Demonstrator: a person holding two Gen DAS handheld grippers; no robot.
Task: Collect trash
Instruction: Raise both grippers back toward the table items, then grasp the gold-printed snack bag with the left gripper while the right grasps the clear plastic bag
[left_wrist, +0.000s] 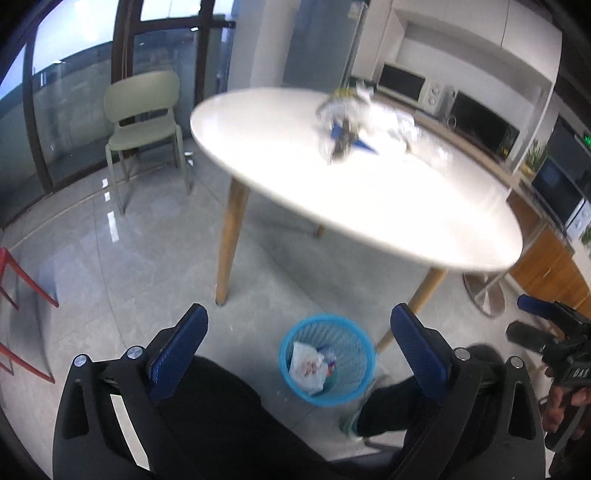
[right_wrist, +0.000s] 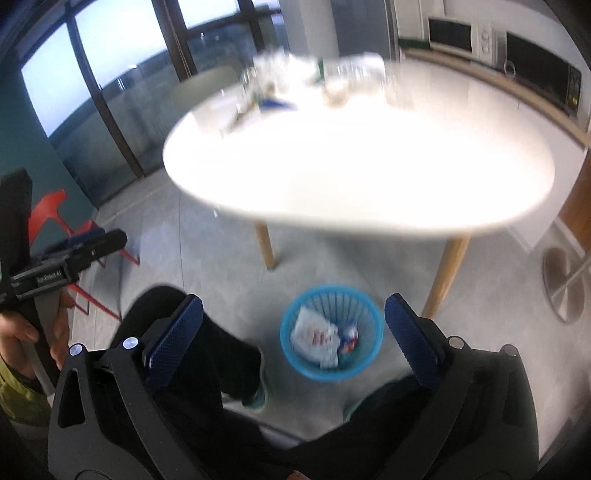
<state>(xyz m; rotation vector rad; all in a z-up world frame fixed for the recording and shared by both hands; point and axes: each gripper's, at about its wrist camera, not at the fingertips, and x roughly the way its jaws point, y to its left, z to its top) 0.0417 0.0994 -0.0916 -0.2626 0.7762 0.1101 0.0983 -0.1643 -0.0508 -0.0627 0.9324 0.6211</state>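
Both jaws spread wide, nothing pinched: left hand-held gripper (left_wrist: 299, 332) and right hand-held gripper (right_wrist: 293, 321) hang over the blue bin (left_wrist: 328, 360) on the floor, wrappers (right_wrist: 316, 341) inside. More trash (left_wrist: 347, 122) sits piled on the white desk (left_wrist: 369, 192).

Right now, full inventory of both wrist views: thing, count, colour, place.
round white table with wooden legs: 1, white top, centre
pile of crumpled wrappers and clear plastic trash: 1 pile, white, clear, some blue, far side of table; blurred
blue mesh plastic wastebasket: 1, blue, on floor under near table edge, white wrappers inside
pale green plastic chair: 1, by window
red chair: 1, at left, partly cut off
white microwave: 1, on back counter
person's legs: 2, dark trousers, beside basket
left tool: open, empty
right tool: open, empty
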